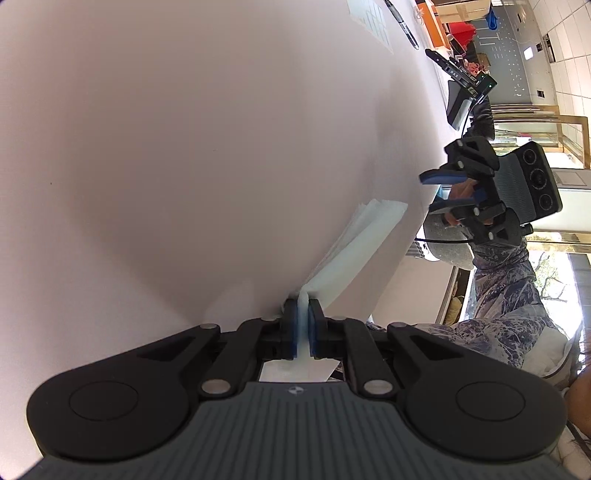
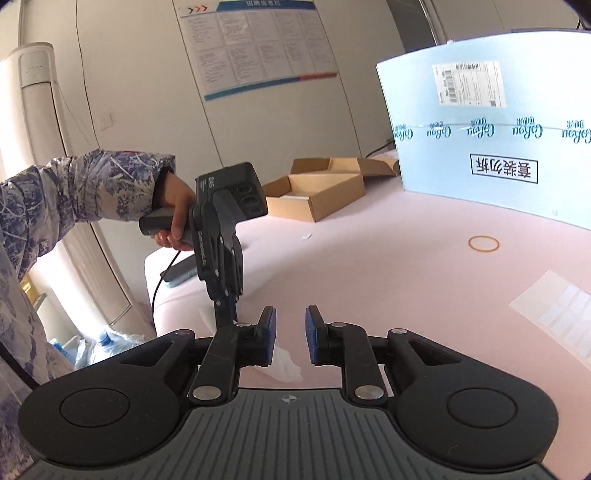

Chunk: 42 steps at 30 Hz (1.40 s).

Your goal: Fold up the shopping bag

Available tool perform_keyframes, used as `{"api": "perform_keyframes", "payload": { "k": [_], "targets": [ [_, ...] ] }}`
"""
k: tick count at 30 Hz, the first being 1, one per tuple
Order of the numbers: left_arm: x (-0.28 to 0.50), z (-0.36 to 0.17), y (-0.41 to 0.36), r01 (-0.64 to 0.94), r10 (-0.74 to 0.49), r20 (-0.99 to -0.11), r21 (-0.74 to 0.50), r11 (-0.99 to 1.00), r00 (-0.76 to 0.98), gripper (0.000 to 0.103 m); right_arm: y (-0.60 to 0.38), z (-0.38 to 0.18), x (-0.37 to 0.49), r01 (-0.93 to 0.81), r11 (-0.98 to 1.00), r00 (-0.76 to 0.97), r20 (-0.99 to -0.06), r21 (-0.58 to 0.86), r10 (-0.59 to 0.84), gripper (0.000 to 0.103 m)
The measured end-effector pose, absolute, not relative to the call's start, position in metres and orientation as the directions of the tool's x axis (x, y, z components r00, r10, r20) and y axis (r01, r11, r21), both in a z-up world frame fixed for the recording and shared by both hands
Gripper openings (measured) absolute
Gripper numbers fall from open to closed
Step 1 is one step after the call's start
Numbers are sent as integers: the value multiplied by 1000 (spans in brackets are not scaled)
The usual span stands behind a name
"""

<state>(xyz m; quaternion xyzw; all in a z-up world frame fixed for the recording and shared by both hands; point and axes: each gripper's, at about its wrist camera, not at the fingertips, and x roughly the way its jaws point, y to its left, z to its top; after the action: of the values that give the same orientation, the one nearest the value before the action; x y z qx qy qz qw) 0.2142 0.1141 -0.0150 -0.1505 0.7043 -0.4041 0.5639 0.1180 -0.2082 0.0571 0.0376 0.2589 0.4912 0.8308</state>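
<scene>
The shopping bag [image 1: 354, 240] is a folded strip of thin white-blue plastic lying on the pale pink table [image 1: 184, 147]. My left gripper [image 1: 303, 325] is shut on the strip's near end, which is pinched between the blue pads. In the right wrist view the left gripper [image 2: 233, 308] points down at the table edge, held by a hand in a patterned sleeve. A white corner of the bag [image 2: 286, 365] shows below my right gripper [image 2: 290, 332]. That gripper stands open with nothing between its pads. From the left wrist view, the right gripper [image 1: 430, 194] hovers just past the bag's far end.
An open cardboard box [image 2: 317, 192] and a tall light-blue carton [image 2: 480, 147] stand at the table's far side. A rubber band [image 2: 483, 243] and a paper sheet [image 2: 554, 314] lie on the right. A black pen [image 1: 400, 24] lies further along the table.
</scene>
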Motion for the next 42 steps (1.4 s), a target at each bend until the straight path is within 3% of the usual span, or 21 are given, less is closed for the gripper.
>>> {"api": "perform_keyframes", "payload": {
  "k": [8, 13, 24, 39, 41, 42],
  "targets": [
    [213, -4, 100, 282, -627, -719, -695, 662, -299, 7, -157, 19, 122, -813, 518, 317, -543, 266, 777, 6],
    [211, -8, 94, 300, -617, -729, -685, 664, -297, 7, -166, 3, 133, -753, 557, 298, -574, 350, 763, 3],
    [203, -9, 112, 297, -651, -714, -700, 649, -259, 8, -206, -26, 158, -433, 537, 232, -487, 724, 842, 0],
    [176, -3, 138, 258, -694, -708, -700, 666, -130, 11, -214, -34, 156, -360, 543, 274, -470, 759, 839, 0],
    [169, 3, 144, 274, -686, -723, -677, 683, -79, 15, -213, -34, 156, -366, 547, 279, -472, 753, 836, 0],
    [161, 10, 148, 302, -681, -732, -655, 692, -27, 24, -212, -33, 156, -368, 550, 282, -474, 749, 834, 0]
  ]
}}
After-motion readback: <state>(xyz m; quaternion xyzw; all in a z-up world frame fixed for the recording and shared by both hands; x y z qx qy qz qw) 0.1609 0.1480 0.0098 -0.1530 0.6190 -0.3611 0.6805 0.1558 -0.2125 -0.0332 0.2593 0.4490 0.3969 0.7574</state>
